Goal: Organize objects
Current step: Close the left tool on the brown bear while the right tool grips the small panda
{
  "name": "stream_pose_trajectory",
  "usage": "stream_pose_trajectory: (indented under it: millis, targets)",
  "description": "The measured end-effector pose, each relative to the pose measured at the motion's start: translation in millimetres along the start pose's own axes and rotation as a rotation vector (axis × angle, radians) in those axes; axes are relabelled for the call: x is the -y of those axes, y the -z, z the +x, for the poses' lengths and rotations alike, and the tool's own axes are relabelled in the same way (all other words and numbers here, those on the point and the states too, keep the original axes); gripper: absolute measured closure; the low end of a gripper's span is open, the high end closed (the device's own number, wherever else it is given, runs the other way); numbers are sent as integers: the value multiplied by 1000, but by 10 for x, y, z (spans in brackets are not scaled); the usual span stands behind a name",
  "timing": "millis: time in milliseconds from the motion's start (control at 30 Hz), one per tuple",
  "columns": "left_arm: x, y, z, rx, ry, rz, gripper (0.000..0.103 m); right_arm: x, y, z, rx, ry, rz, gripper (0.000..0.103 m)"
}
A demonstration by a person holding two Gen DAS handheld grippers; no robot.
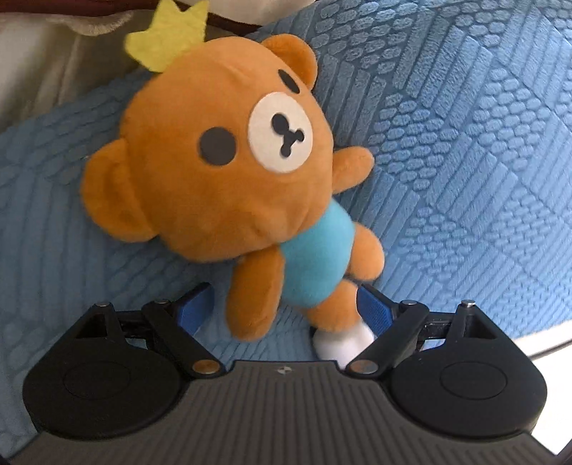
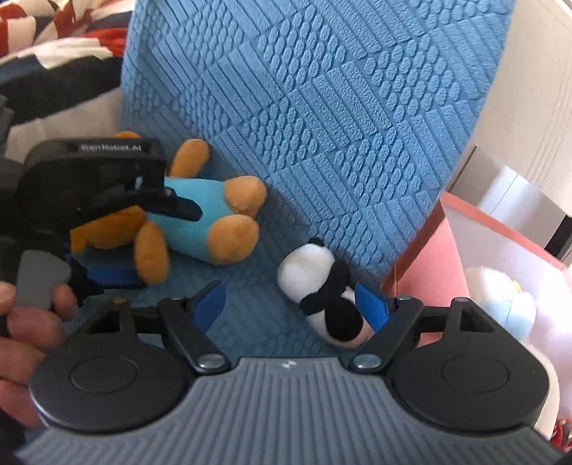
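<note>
A brown plush bear [image 1: 221,157] in a light blue shirt, with a yellow crown, lies on its back on a blue textured mat [image 1: 464,150]. My left gripper [image 1: 286,311] is open, its blue pads on either side of the bear's lower body and legs. The bear [image 2: 200,221] also shows in the right wrist view, with the left gripper's black body over it. A small black and white panda plush [image 2: 321,286] lies near the mat's edge. My right gripper [image 2: 289,307] is open, its right pad beside the panda.
A pink box [image 2: 464,243] stands to the right of the mat and holds a pale blue and white plush [image 2: 507,304]. Patterned red, white and black fabric [image 2: 53,43] lies at the far left. A cream plush [image 1: 89,21] lies beyond the bear's crown.
</note>
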State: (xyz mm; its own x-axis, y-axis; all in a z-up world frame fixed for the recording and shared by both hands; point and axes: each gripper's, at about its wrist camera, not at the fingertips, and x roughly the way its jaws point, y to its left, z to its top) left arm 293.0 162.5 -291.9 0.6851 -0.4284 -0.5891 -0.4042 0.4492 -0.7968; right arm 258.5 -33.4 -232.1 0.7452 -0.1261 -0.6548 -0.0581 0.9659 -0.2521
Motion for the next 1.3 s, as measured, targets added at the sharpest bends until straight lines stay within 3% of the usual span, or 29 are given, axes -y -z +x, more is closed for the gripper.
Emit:
stream_pose_trajectory:
  millis: [233,467,567,667,800,833,900,1000,1300]
  targets:
    - [-11,-136,115,28,15,-99,13,37,-49,297,-42,48,-31,31]
    - [-115,-259,163,43,56,-217,14,66,-19,504,-89,67,-69,31]
    - [-77,-297,191,11,48,-178,15,173,3,570,-128,12,14,31]
    - [-24,-297,204,-8,27,-147,16,148,26,586,-129,9,-10,28]
    - [28,-281,212,-16,-8,-115,28,79,59,608,-141,17,-23,28]
    - [36,-281,215,-24,-14,-107,31,78,56,603,-145,20,-21,31]
    - [60,-282,204,-35,-23,-89,35,70,43,592,-147,60,-31,47]
    - [108,-285,149,-52,-35,-65,39,67,19,560,-150,54,-36,60]
    - [243,-271,-141,-95,-118,82,42,67,-102,292,-137,-31,32,66]
